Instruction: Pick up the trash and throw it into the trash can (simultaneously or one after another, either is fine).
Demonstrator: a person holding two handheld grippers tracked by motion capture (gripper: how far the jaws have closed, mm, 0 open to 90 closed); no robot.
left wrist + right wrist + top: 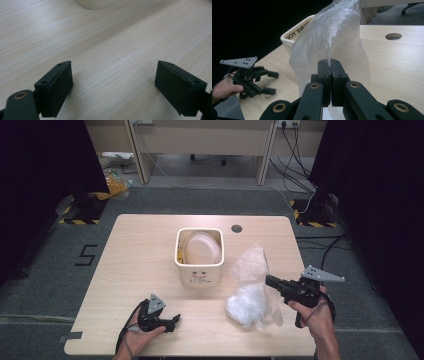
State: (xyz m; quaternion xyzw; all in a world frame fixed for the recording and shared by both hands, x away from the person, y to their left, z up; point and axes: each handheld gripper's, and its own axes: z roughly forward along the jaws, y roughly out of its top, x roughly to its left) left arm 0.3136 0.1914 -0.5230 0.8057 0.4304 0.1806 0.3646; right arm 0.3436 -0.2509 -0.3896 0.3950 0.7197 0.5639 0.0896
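Note:
A clear plastic bag (251, 290) hangs over the right half of the wooden table (140, 245), its crumpled lower part resting on the wood. My right gripper (269, 281) is shut on the bag's edge; in the right gripper view the film (332, 37) rises from between the pressed-together jaws (330, 65). My left gripper (175, 320) rests low at the table's front left, open, with bare wood between its pads (61, 82). A cream square bin (199, 256) stands mid-table, something pale and round inside it.
A round cable hole (236, 228) sits in the table behind the bin. Black curtains flank both sides, with stand bases on hazard tape at the back left (80, 212) and back right (312, 215). Desks and cables lie beyond.

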